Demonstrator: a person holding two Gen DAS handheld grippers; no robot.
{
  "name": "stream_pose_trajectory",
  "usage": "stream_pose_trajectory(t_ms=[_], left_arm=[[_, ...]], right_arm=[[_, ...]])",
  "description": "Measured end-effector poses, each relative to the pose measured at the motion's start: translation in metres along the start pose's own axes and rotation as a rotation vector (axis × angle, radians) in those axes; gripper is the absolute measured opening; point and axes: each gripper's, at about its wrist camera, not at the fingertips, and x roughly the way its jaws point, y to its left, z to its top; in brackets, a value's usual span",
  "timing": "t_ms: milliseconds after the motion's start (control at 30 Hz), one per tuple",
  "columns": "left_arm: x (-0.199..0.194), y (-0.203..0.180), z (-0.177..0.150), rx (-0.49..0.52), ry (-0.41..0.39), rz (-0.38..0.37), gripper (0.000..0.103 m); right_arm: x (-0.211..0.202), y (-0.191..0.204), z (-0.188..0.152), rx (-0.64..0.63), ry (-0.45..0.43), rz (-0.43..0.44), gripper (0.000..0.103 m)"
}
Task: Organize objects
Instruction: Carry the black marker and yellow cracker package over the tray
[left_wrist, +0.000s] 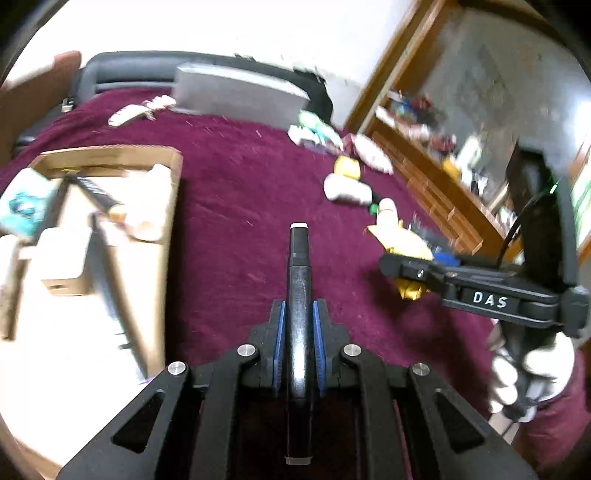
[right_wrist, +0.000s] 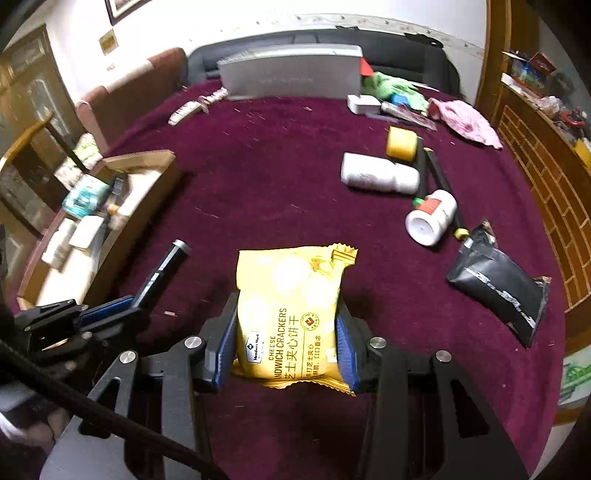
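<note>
My left gripper is shut on a black marker pen that points forward over the maroon cloth; it also shows in the right wrist view. My right gripper is shut on a yellow pack of cheese sandwich crackers, held above the cloth; it shows at the right of the left wrist view. A cardboard box with several items inside stands to the left, also seen in the right wrist view.
On the cloth at right lie a white bottle, a small white jar, a yellow tape roll, black pens, a black pouch and a pink cloth. A grey box stands at the back.
</note>
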Motion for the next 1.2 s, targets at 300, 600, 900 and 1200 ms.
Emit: stream_pose_trajectory(t_ms=[300, 600, 900, 1200], left_arm=[[-0.073, 0.086, 0.006, -0.137, -0.136, 0.17, 0.011], [-0.06, 0.137, -0.014, -0.19, -0.083, 0.302, 0.011], [-0.06, 0.147, -0.018, -0.213, -0.065, 0.277, 0.011], [-0.094, 0.158, -0.016, -0.258, -0.168, 0.254, 0.022]], right_arm=[[-0.003, 0.075, 0.023, -0.044, -0.003, 0.233, 0.044], [0.038, 0.159, 0.027, -0.109, 0.093, 0.357, 0.044], [0.07, 0.202, 0.02, -0.179, 0.176, 0.361, 0.044], [0.082, 0.213, 0.016, -0.193, 0.204, 0.338, 0.044]])
